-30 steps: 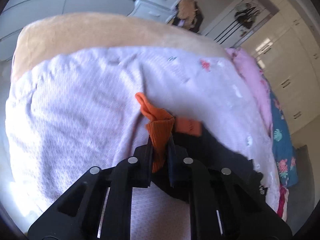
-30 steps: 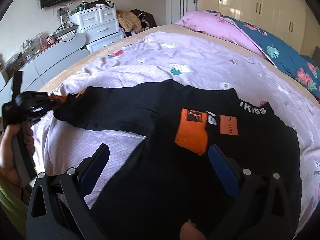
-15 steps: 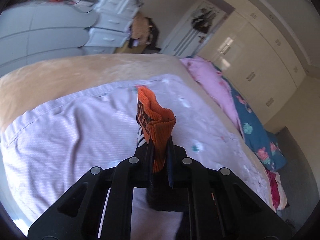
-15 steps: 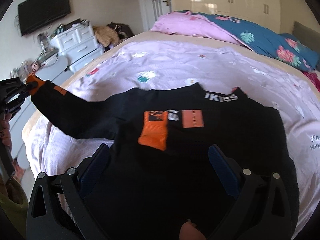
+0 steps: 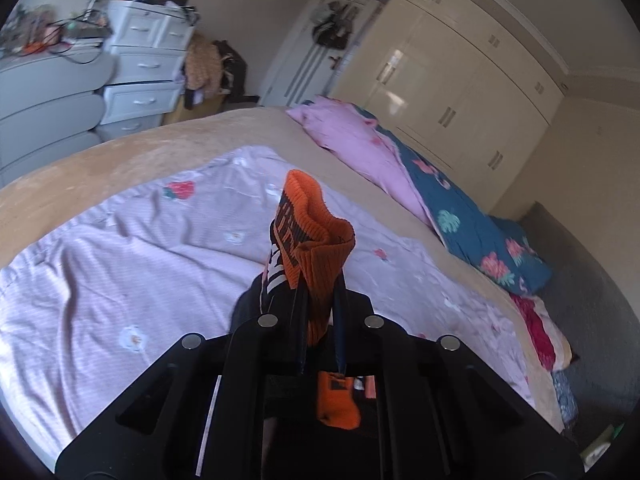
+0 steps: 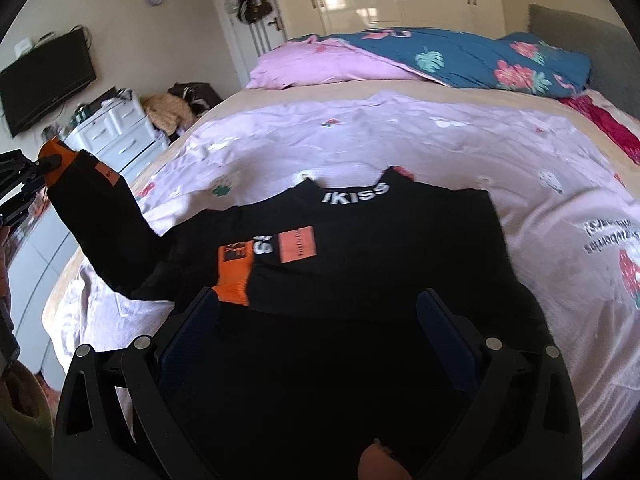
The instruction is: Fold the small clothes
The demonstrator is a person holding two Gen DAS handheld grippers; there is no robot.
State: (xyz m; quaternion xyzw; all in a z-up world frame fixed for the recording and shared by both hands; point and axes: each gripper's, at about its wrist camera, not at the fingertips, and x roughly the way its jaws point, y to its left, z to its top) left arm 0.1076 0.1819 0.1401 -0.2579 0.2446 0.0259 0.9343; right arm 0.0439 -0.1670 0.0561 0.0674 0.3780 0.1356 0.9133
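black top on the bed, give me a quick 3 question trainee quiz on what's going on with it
1. True or false: the left claw is shut on the orange cuff of the black top.
2. Which describes the right claw? A: open above the top, holding nothing. B: shut on the collar. C: shut on the pink pillow.
3. What word is printed in white at the top's collar?

Key: 1 true; 2 A; 3 IKISS
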